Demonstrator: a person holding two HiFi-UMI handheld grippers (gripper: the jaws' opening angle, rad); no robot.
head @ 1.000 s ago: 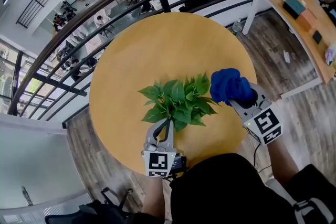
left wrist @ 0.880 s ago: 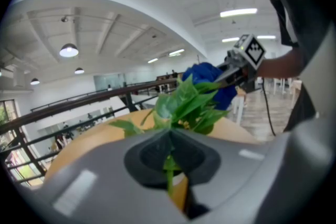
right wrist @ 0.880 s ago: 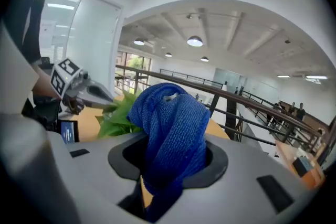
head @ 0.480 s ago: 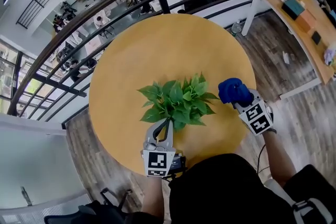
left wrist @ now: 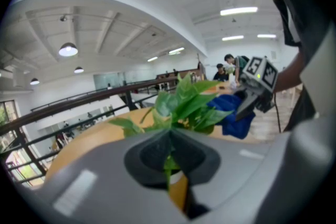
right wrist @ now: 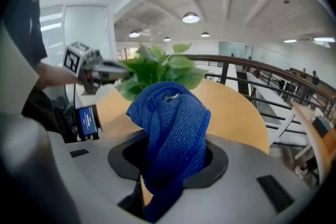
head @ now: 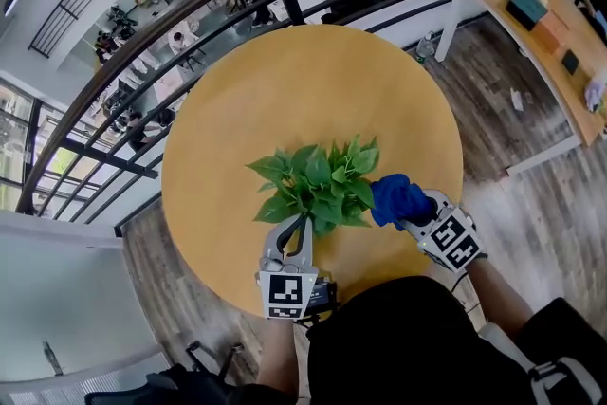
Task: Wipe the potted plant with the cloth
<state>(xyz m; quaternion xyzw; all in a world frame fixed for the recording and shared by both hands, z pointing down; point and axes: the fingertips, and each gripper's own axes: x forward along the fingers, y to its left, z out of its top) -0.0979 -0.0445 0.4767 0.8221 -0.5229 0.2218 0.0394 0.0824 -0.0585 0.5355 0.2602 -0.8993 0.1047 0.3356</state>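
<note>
Blue cloth (head: 398,199) clamped in right gripper (head: 411,209) sits against potted plant (head: 318,180) right-side leaves, left gripper (head: 302,225) pinched shut on its low leaf, so wiping looks barely begun, with most of the foliage left.

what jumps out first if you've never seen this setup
The leafy green potted plant stands near the front of the round wooden table, with a bright blue cloth bunched in the right tongs just beside its right-hand leaves. The left tongs are shut on a stem at the plant's near edge.
</note>
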